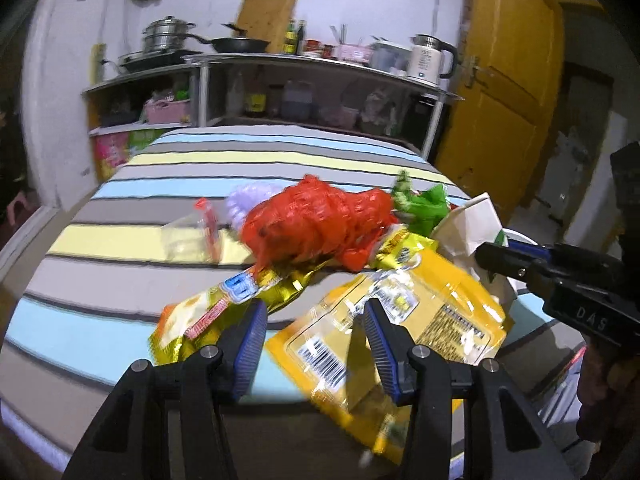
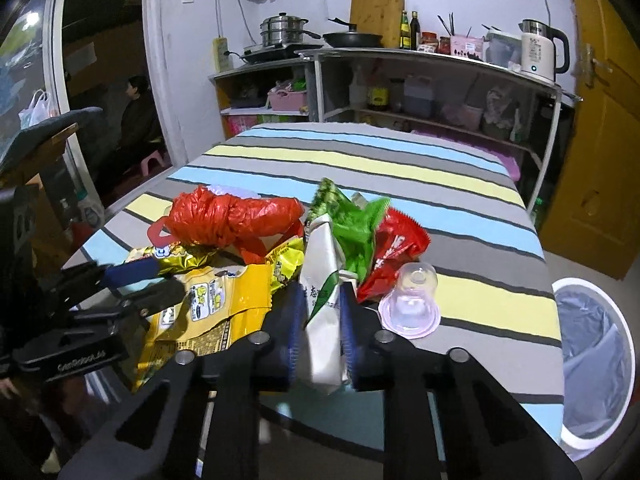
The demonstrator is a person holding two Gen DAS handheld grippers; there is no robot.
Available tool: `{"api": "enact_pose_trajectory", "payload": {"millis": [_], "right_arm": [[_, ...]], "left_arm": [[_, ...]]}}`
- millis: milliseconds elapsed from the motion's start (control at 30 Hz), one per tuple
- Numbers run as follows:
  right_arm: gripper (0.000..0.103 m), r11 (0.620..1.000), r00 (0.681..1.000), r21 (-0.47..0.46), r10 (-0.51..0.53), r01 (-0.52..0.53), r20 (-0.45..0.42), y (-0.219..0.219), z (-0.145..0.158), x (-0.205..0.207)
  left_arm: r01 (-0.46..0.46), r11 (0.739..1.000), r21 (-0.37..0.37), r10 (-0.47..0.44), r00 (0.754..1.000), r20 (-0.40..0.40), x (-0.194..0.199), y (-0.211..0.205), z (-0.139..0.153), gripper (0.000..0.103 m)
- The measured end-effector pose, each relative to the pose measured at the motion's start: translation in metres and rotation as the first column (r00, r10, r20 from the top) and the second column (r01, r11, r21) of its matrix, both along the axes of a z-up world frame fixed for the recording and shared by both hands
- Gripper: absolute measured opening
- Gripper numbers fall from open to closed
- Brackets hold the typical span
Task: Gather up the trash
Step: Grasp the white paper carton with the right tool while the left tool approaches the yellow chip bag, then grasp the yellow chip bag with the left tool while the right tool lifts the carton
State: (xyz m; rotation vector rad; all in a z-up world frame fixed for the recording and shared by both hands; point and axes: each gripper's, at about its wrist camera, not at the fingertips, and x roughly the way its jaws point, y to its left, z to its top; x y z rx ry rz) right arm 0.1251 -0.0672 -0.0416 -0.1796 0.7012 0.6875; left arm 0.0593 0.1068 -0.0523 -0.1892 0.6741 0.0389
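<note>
A heap of trash lies on the striped table (image 1: 240,152): a red plastic bag (image 1: 316,220), a yellow snack bag (image 1: 400,332), a gold wrapper (image 1: 224,304), green wrappers (image 1: 420,204) and a white paper bag (image 1: 468,228). My left gripper (image 1: 316,344) is open, its right finger over the yellow bag's near end. My right gripper (image 2: 318,332) is shut on the white paper bag (image 2: 324,280), upright between the pads. In the right wrist view the left gripper (image 2: 140,280) comes in from the left over the yellow bag (image 2: 216,304).
A clear plastic cup (image 2: 412,300) lies on a pink lid beside a red wrapper (image 2: 396,248). A white bin with a liner (image 2: 596,360) stands on the floor right of the table. Kitchen shelves (image 2: 420,80) stand behind, a yellow door (image 2: 600,120) at right.
</note>
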Motion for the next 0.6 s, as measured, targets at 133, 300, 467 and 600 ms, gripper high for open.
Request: {"api": "enact_pose_trajectory", "payload": {"millis": [133,300,467,600], "right_arm": [[0.017,1.000,1.000,0.005,-0.002,0.002,-0.010,-0.004,0.002,-0.001],[0.017,1.000,0.999,0.015,-0.026,0.027,-0.021,-0.015,0.004,-0.003],[0.016,0.998,0.998,0.019,-0.060,0.060,-0.017,-0.030,0.010,-0.009],[0.016,0.997,0.997,0.022,-0.076,0.077,-0.010,-0.039,0.013,-0.015]], "left_arm": [[0.061,0.998,-0.005,-0.061,0.998,-0.013,0.014,0.004,-0.003,0.050],[0.151,0.989,0.001,-0.151,0.988,-0.034,0.027,0.002,-0.003,0.050],[0.200,0.979,0.037,-0.199,0.980,-0.028,0.020,-0.005,0.001,0.050],[0.218,0.974,0.068,-0.219,0.976,0.012,-0.003,-0.019,0.009,0.059]]}}
